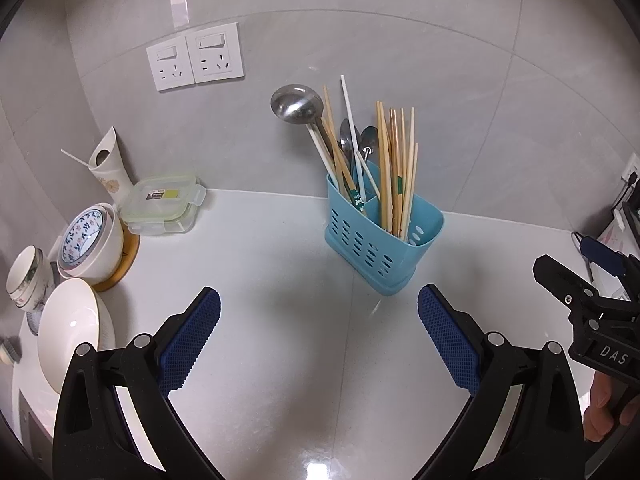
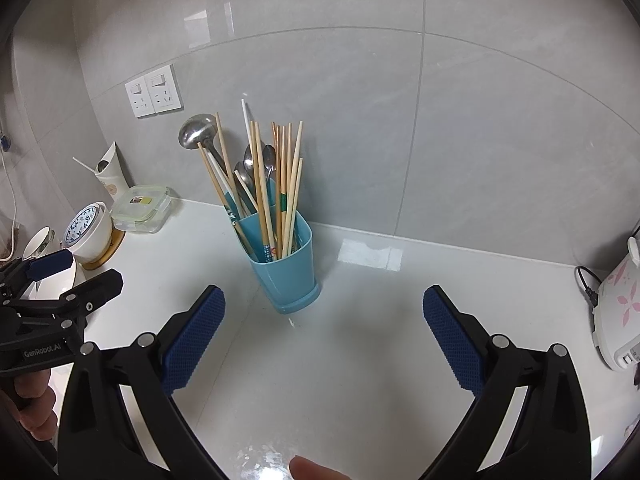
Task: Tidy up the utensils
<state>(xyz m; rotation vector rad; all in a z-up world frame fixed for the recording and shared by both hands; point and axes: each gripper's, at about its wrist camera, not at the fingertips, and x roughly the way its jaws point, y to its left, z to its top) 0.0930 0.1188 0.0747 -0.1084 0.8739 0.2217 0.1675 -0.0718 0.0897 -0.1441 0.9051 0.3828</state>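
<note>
Both grippers, left gripper [image 1: 319,312] and right gripper [image 2: 324,312], hang wide and empty just short of the blue caddy [image 1: 384,240], where chopsticks [image 1: 394,168], spoons [image 1: 352,140] and ladle [image 1: 296,105] stand jumbled, fitting sorting pending or finished.

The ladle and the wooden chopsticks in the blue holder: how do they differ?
The ladle is shiny metal with a round bowl at its top; the chopsticks are pale wood, thin and straight. There is one ladle but many chopsticks. The ladle leans left toward the wall; most chopsticks stand nearly upright. Both stand in the blue holder.
</note>
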